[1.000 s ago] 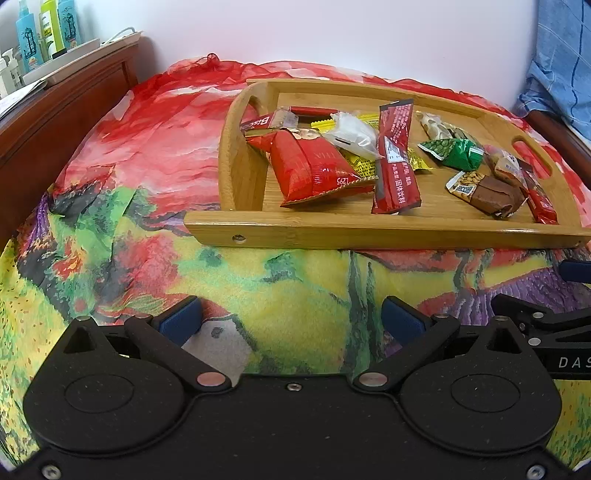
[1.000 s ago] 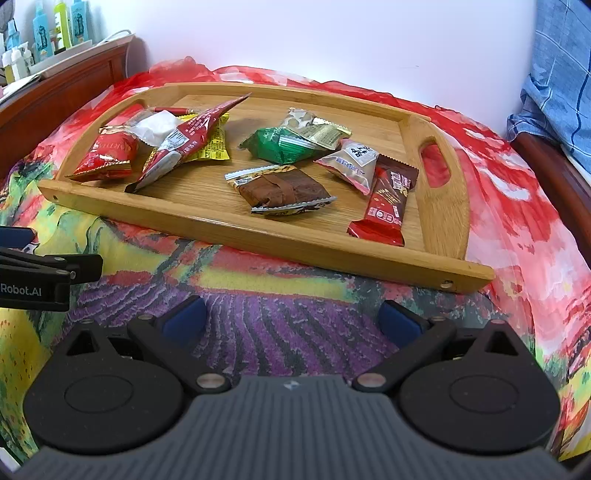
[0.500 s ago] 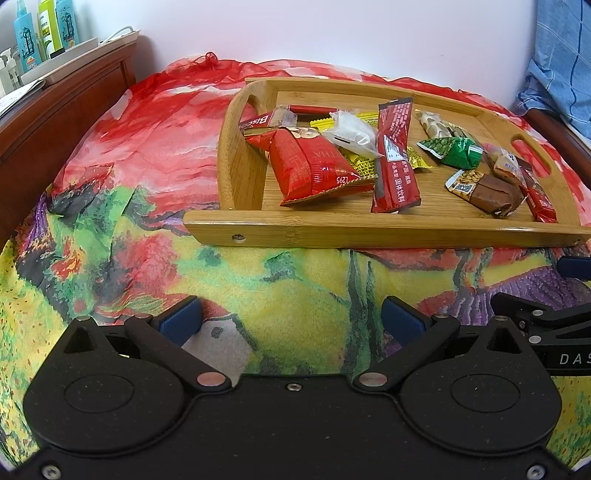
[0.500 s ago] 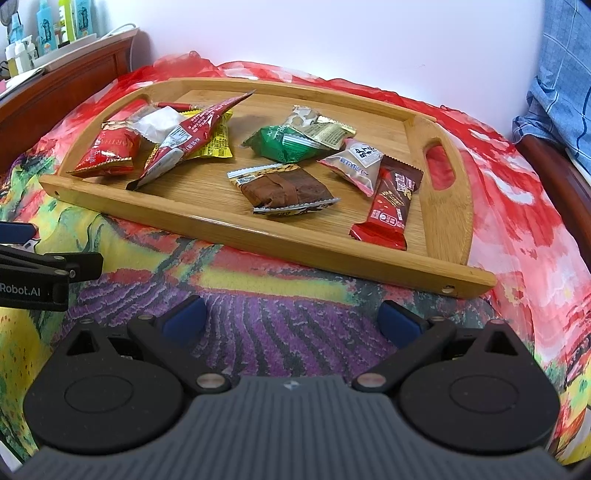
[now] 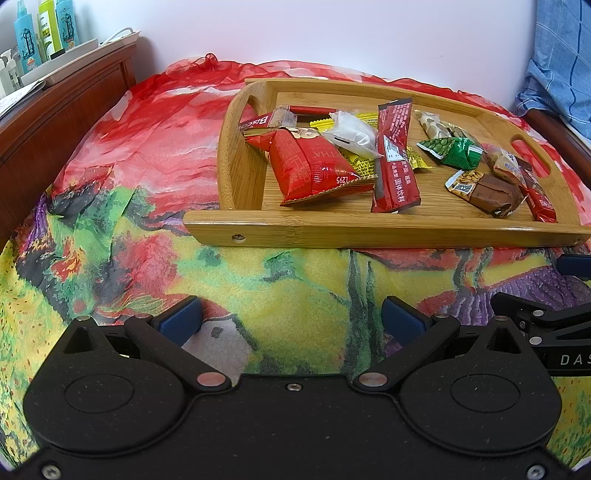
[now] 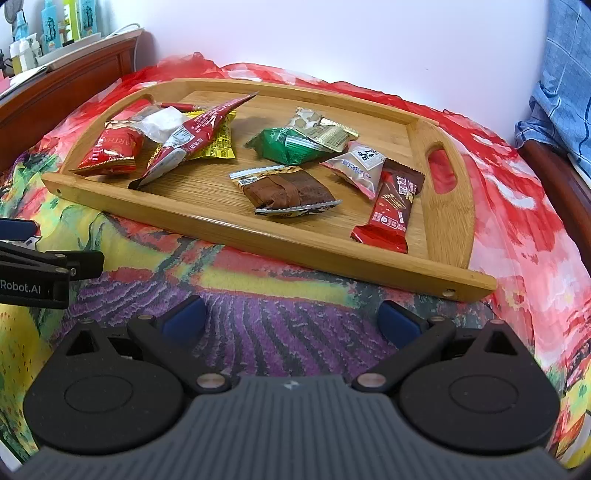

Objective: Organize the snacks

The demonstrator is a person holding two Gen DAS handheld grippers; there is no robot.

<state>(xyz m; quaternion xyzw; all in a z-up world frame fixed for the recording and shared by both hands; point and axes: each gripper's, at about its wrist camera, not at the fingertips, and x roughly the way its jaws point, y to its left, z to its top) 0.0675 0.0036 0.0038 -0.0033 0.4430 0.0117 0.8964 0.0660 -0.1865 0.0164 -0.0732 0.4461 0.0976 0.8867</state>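
Note:
A bamboo tray (image 5: 369,232) (image 6: 258,240) sits on a colourful cloth and holds several snack packs. At its left are a red bag (image 5: 310,170) (image 6: 110,147), a long dark-red stick pack (image 5: 395,155) (image 6: 192,136), a white pack (image 5: 351,133) and a yellow pack (image 6: 218,144). At its right are a green pack (image 5: 454,151) (image 6: 291,146), a brown bar (image 5: 487,192) (image 6: 288,192), a white-pink pack (image 6: 360,164) and a red bar (image 6: 393,210). My left gripper (image 5: 291,319) and right gripper (image 6: 291,319) are open and empty, short of the tray's near rim.
A dark wooden headboard (image 5: 44,122) with bottles (image 5: 44,29) on its shelf stands at the left. Blue checked fabric (image 6: 569,74) hangs at the right. The cloth (image 5: 147,147) covers the surface all round the tray. The other gripper shows at each view's edge (image 5: 554,332) (image 6: 33,273).
The right view has drawn slightly closer to the tray and shifted a little. The left gripper has barely moved. Both stay open.

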